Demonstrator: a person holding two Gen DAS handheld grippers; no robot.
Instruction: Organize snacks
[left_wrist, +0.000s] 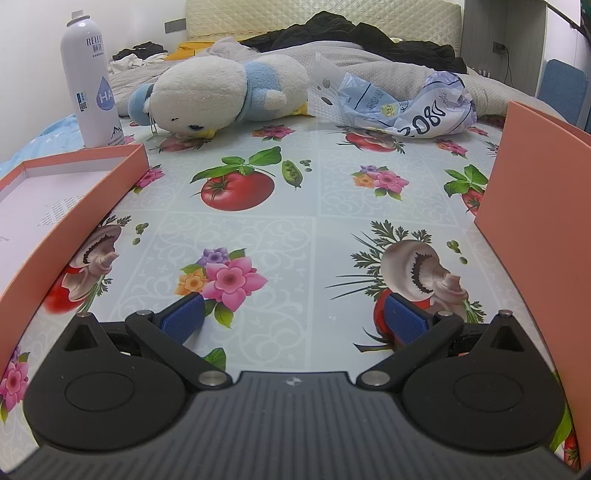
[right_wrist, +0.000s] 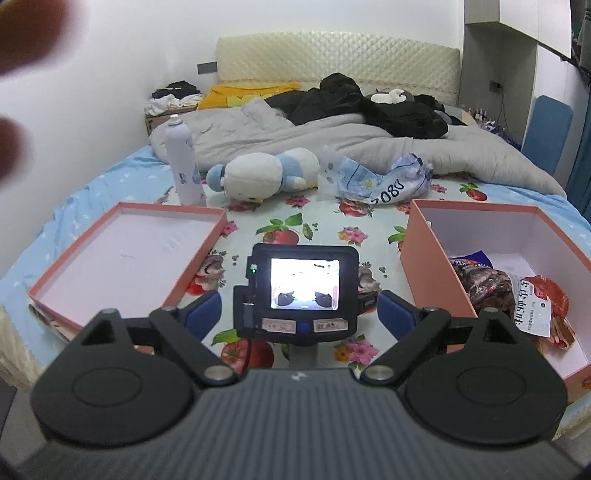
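The left tool hangs low over the floral oilcloth surface with its blue pads wide apart and nothing between them, sitting between the shallow salmon-pink cardboard lid on its left and the wall of the deep salmon-pink cardboard box on its right. The right tool is likewise spread apart and empty; in the right wrist view the back of the left tool, with its lit screen, fills the gap between its fingers, though the two look apart, not touching. The snacks lie inside the deep box: a dark brown printed snack packet and a red-and-white snack bag, leaning against each other on the box floor. The shallow lid holds nothing. No loose snack shows on the surface; beyond it are only a white plush toy with blue trim, a tall white spray can and a crumpled pale blue plastic bag. My reading is that the packing step is done or nearly done, with both tools free. The next move likely calls for taking the lid by an edge and carrying it across to cover the box, squared to the rim so the bags do not catch it.
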